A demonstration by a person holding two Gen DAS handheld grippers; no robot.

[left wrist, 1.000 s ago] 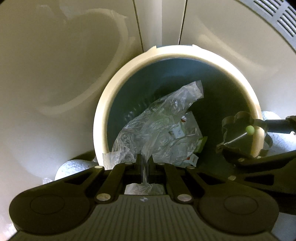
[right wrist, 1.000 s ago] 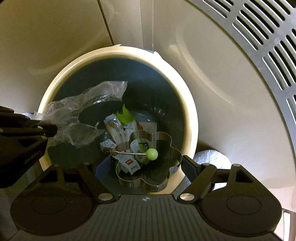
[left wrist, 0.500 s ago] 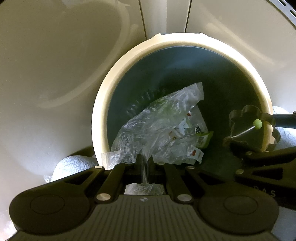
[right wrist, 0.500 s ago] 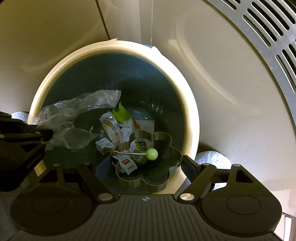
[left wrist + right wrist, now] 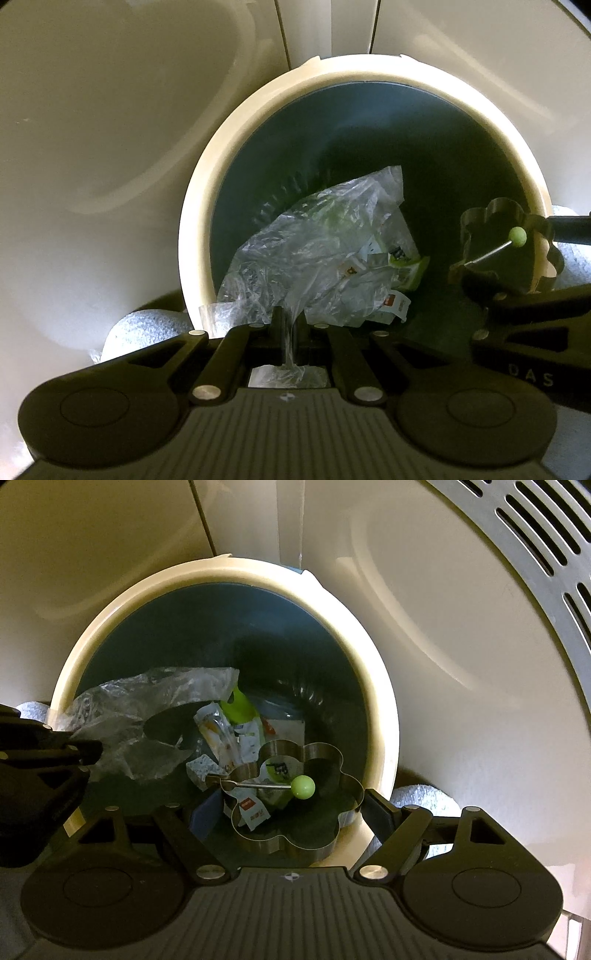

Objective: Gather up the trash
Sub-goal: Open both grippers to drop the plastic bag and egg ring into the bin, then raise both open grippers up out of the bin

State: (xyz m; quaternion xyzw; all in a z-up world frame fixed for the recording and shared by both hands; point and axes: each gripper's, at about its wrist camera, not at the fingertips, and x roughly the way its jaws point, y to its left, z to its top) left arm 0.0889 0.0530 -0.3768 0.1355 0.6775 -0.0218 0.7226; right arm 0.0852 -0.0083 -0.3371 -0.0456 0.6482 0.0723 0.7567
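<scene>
The crumpled clear plastic bag hangs pinched in my clenched left claw above the round cream-rimmed dark bin, while my right claw beside it grips the flower-shaped steel ring with a green-knobbed handle over the wrappers below.

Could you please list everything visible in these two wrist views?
Bin: one, cream rim, dark inside, below both grippers.
Clear plastic bag: one, transparent, hanging into the bin.
Wrappers: several, white and green, on the bin's bottom.
Flower-shaped metal ring: one, silver with green knob, over the bin.
Vent panel: one, grey, upper right.
Left hand-held gripper: black, shut on the bag.
Right hand-held gripper: black, holding the ring.
</scene>
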